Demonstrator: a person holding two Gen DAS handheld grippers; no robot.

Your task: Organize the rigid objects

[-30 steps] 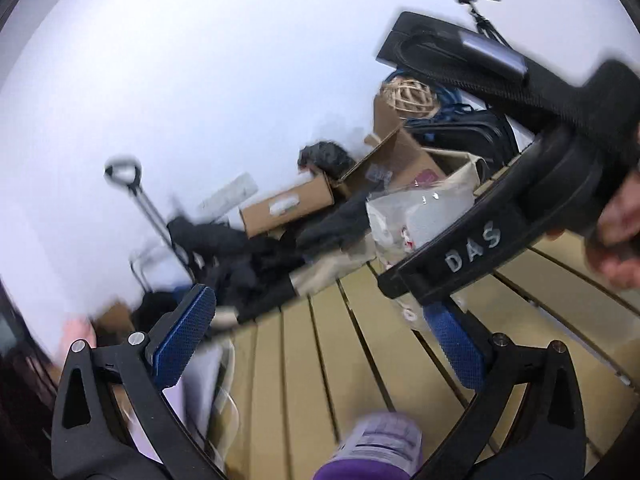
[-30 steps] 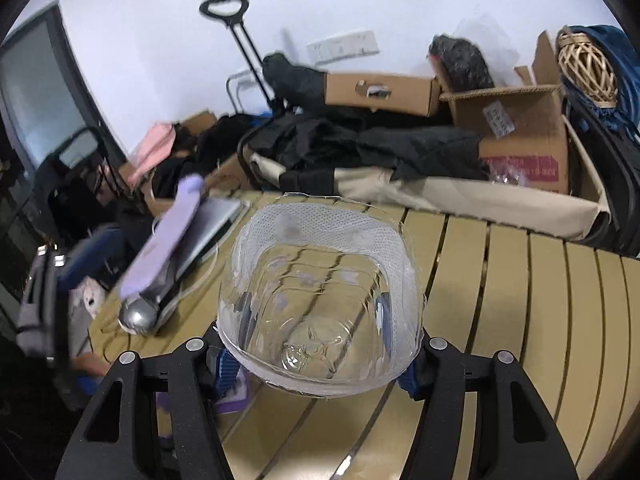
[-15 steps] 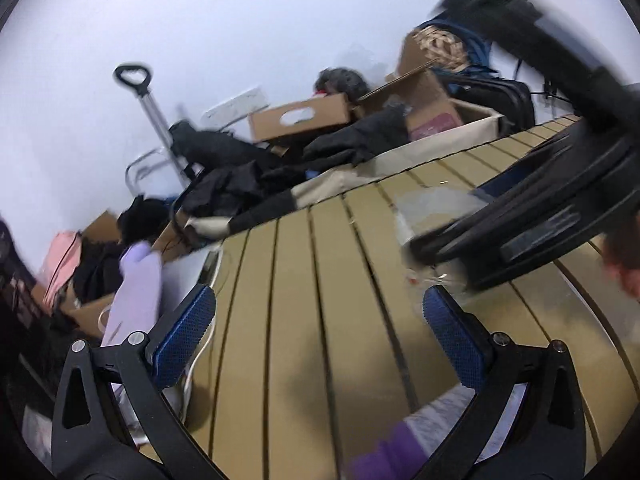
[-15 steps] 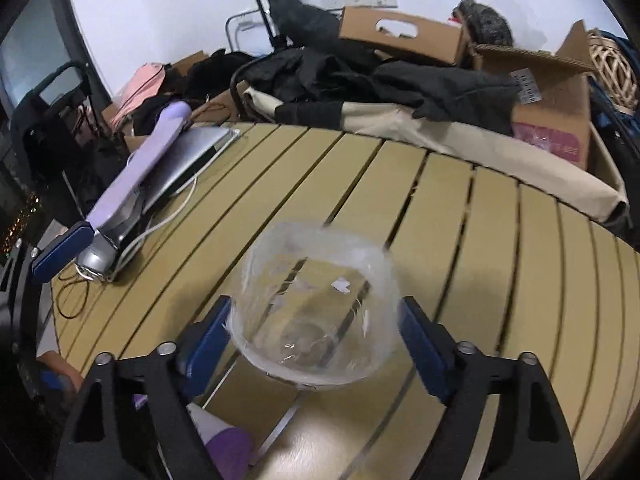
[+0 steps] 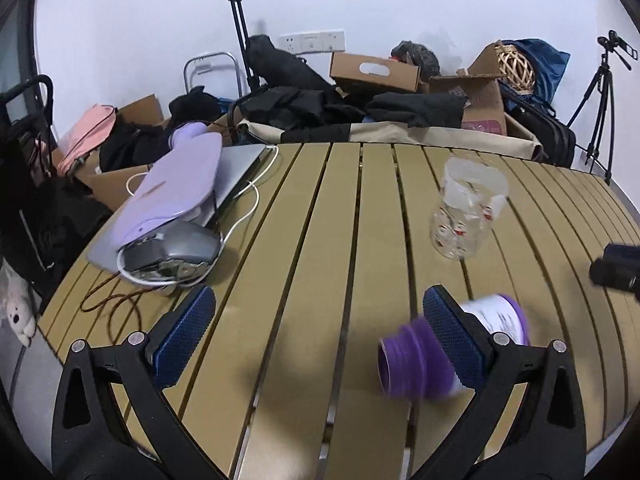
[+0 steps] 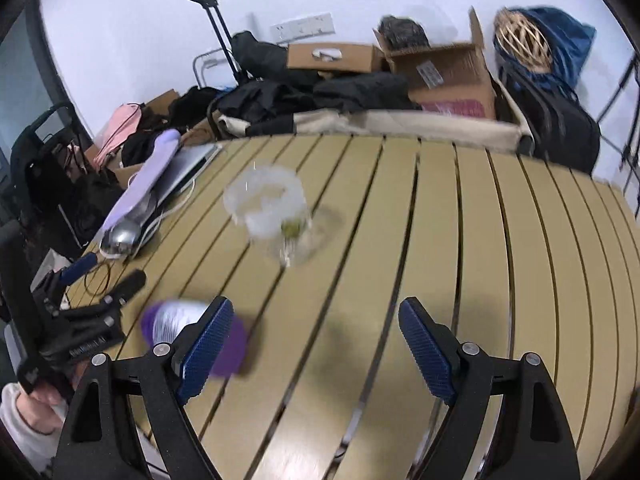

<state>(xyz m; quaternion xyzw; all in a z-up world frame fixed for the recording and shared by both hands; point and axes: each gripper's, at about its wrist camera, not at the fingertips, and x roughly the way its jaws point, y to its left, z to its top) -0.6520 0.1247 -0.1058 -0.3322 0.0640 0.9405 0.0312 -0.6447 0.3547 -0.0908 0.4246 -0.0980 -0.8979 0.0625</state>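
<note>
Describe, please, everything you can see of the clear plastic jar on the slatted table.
The clear plastic jar looks thin-walled and see-through, with a wide open mouth, no lid, and small red and white printed marks low on its side. It appears empty. It stands upright on the tan slatted table, slightly tilted in the fisheye view, touching only the slats. The purple bottle lies apart, nearer the camera. Neither the left gripper nor the right gripper holds it; the right wrist view blurs it.

The purple bottle [image 5: 452, 344] is motion-blurred and partly hidden behind the left hand-held gripper's [image 5: 316, 332] finger.
</note>
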